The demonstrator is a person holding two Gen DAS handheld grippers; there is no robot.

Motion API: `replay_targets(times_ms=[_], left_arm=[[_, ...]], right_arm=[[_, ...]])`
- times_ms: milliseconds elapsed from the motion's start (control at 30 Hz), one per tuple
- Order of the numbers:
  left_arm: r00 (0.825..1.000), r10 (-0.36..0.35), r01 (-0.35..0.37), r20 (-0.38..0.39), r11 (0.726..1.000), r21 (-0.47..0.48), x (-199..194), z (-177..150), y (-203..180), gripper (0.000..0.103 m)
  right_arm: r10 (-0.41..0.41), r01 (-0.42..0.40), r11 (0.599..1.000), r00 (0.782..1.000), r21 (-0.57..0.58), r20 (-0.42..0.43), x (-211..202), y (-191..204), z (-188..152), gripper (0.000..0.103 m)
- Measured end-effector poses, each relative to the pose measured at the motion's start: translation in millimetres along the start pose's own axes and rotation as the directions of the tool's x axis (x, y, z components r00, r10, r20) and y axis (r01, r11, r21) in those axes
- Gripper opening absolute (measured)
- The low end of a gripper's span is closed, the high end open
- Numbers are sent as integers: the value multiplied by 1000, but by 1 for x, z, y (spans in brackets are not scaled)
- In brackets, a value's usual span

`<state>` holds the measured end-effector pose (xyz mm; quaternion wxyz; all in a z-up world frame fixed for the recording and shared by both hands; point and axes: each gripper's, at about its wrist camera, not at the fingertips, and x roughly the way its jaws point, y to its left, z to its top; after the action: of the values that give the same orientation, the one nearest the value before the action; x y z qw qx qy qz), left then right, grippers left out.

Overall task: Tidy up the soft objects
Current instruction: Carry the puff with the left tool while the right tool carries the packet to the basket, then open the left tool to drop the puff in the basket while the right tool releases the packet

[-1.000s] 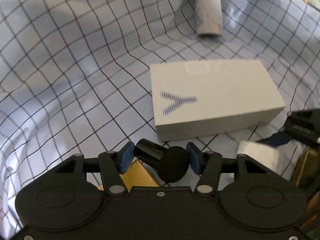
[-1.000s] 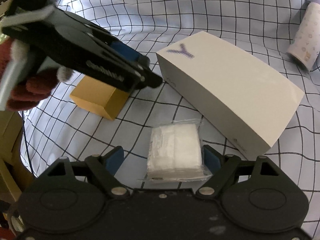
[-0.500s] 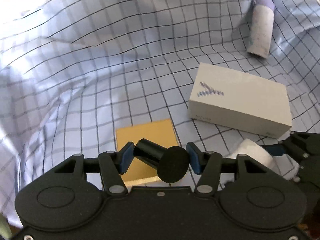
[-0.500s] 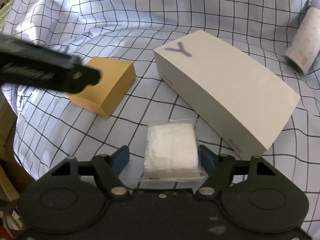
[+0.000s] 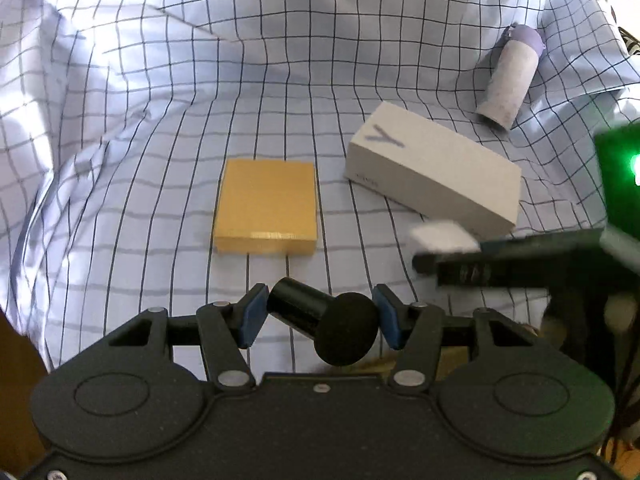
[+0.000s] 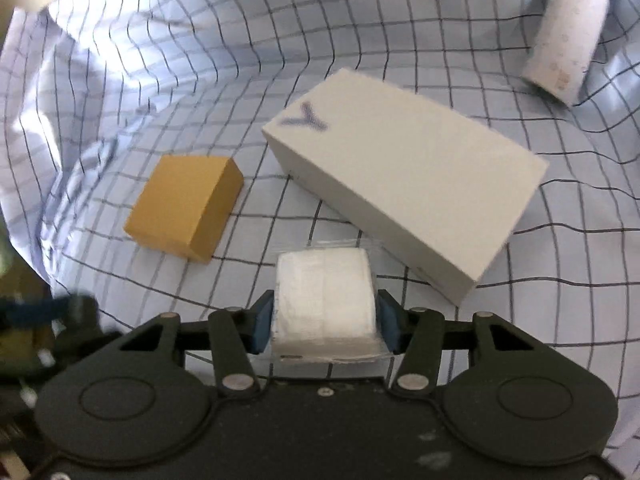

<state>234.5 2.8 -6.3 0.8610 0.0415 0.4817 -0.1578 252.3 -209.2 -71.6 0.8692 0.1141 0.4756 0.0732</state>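
My left gripper [image 5: 316, 316] is shut on a black cylinder [image 5: 320, 320] with a round flat end, held above the checked cloth [image 5: 160, 120] near its front edge. My right gripper [image 6: 324, 320] is shut on a white wrapped tissue pack [image 6: 324, 300], lifted just in front of the white box [image 6: 404, 184]. The tissue pack [image 5: 444, 236] and the right gripper [image 5: 508, 264] also show, blurred, at the right of the left wrist view.
A yellow box [image 5: 266, 208] and a long white box [image 5: 436, 168] marked with a Y lie on the cloth. A purple-capped white bottle [image 5: 510, 76] lies at the back right. The yellow box [image 6: 186, 212] sits left of the white box.
My left gripper has pulled back and up with the black cylinder, away from the boxes. My right gripper has closed on the tissue pack and lifted it.
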Motion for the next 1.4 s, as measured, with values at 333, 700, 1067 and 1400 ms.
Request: replay_targets(times_ms=[333, 700, 1067, 1400], left_arm=[[999, -30, 28, -34, 997, -79, -14, -36, -2, 55], [1000, 0, -3, -22, 994, -113, -29, -64, -13, 55], [1000, 19, -19, -4, 995, -101, -45, -89, -30, 55], [1000, 5, -6, -6, 994, -110, -54, -107, -36, 55]], right_arm=[[81, -87, 995, 990, 45, 119, -69, -3, -13, 52], [118, -119, 993, 964, -9, 239, -133, 5, -68, 52], [114, -105, 993, 958, -48, 263, -161, 8, -130, 52], [101, -90, 994, 968, -58, 231, -162, 3, -173, 52]])
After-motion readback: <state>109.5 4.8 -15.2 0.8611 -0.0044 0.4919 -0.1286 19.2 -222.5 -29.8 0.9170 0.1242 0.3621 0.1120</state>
